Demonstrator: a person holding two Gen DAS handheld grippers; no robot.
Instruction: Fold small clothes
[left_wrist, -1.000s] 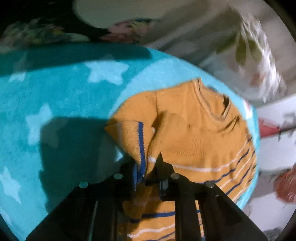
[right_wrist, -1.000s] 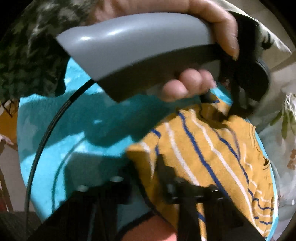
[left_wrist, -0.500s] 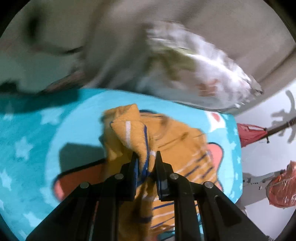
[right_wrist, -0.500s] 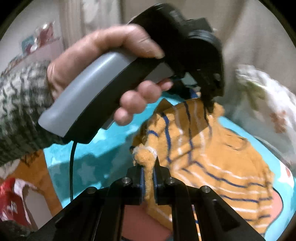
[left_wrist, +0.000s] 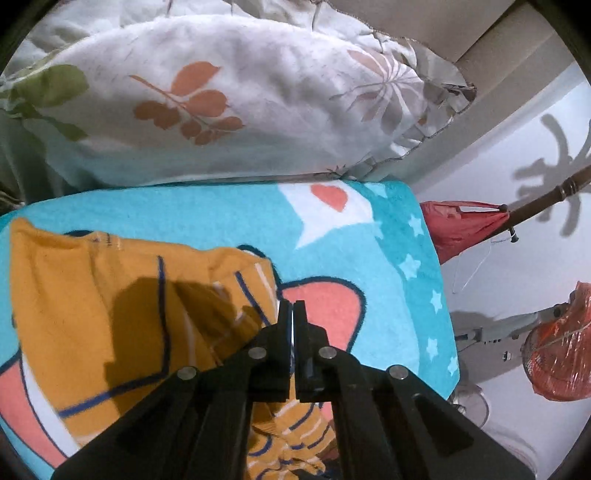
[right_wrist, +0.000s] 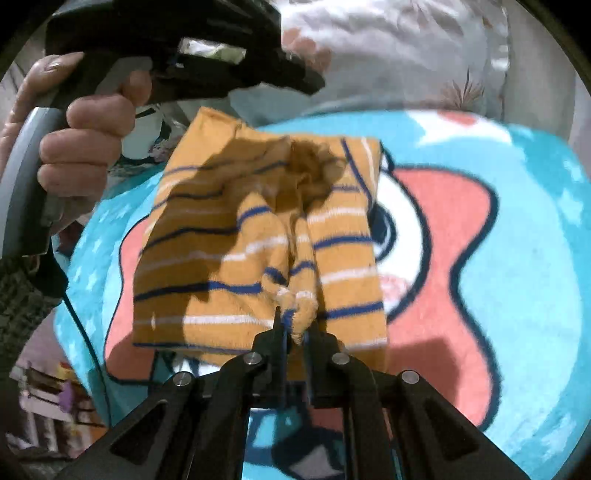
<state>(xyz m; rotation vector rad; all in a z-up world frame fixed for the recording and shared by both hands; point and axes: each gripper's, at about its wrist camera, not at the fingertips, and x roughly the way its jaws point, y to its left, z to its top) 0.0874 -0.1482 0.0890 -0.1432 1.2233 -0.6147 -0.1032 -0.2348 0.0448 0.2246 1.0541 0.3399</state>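
A small orange sweater (right_wrist: 258, 236) with blue and white stripes lies folded over on a turquoise blanket (right_wrist: 517, 229) with a pink cartoon print. My right gripper (right_wrist: 293, 328) is shut on a bunched edge of the sweater near its front hem. My left gripper (left_wrist: 291, 314) is shut with nothing visible between its tips, over the sweater's (left_wrist: 110, 295) right edge. In the right wrist view the left gripper (right_wrist: 310, 79) is held in a hand above the sweater's far edge.
A white pillow (left_wrist: 221, 96) with leaf print lies beyond the blanket (left_wrist: 369, 229). To the right of the bed are a red bag (left_wrist: 458, 225) and a wrapped fan (left_wrist: 557, 354) on the floor. A cable (right_wrist: 88, 343) hangs from the left hand.
Both grippers carried the sweater's edge over, folding it across itself. The left gripper has let go of the cloth and now stands shut and empty. The right still holds its edge.
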